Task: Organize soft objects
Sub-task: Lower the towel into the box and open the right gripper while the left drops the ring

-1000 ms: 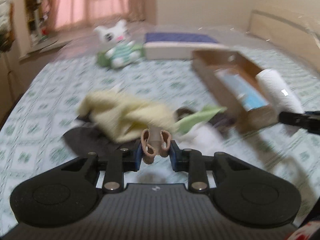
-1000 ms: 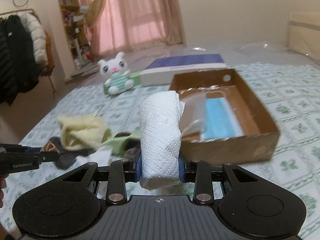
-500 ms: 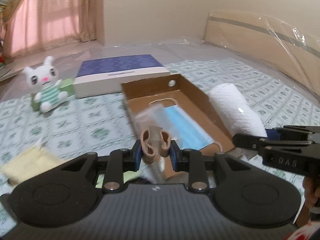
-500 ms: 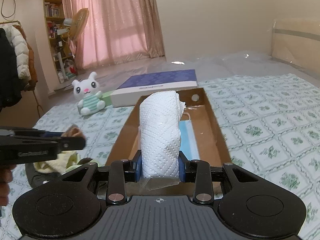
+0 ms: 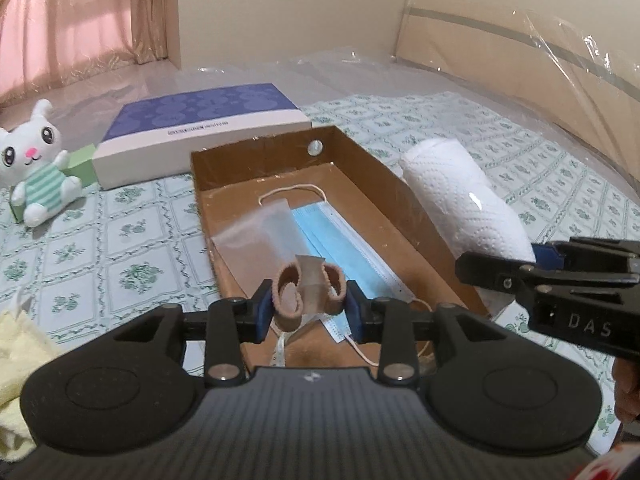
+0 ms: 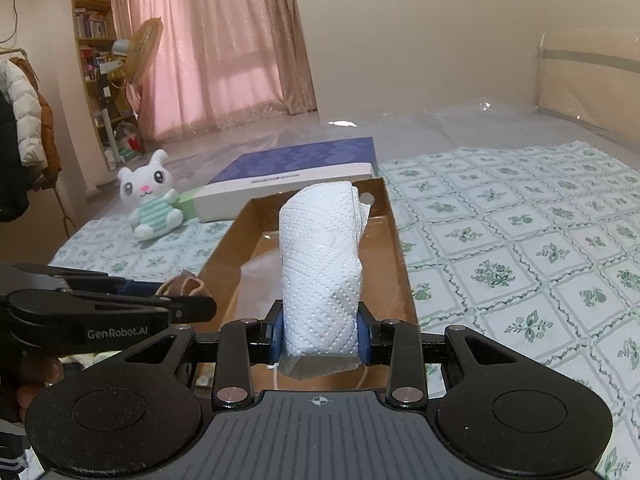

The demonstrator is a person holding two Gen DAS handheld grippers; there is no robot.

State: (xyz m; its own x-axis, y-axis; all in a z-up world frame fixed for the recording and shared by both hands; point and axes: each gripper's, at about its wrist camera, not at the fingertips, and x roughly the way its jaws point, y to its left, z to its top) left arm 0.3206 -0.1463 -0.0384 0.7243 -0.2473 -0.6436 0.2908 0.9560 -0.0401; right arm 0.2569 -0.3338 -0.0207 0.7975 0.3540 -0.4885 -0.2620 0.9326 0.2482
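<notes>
While the cardboard box [image 5: 404, 216] lies open on the bed [image 6: 520, 240], your left claw [image 5: 308, 300] hangs over its near end, jaws just widening around the tan scrunchie [image 5: 286, 294], which sits between the pads, likely about to drop in beside the blue mask [image 5: 340, 236]. Your right claw [image 6: 320, 338] clamps the paper towel roll [image 6: 320, 256] upright over the box. Plush rabbit [image 5: 38, 160] waits apart.

A white embossed paper roll [image 6: 320, 276], a blue mask [image 5: 340, 240] and a brown box [image 5: 404, 200] are shown. The sheet [image 6: 520, 248] is patterned with green flowers; the bunny [image 5: 38, 168] is striped green.
</notes>
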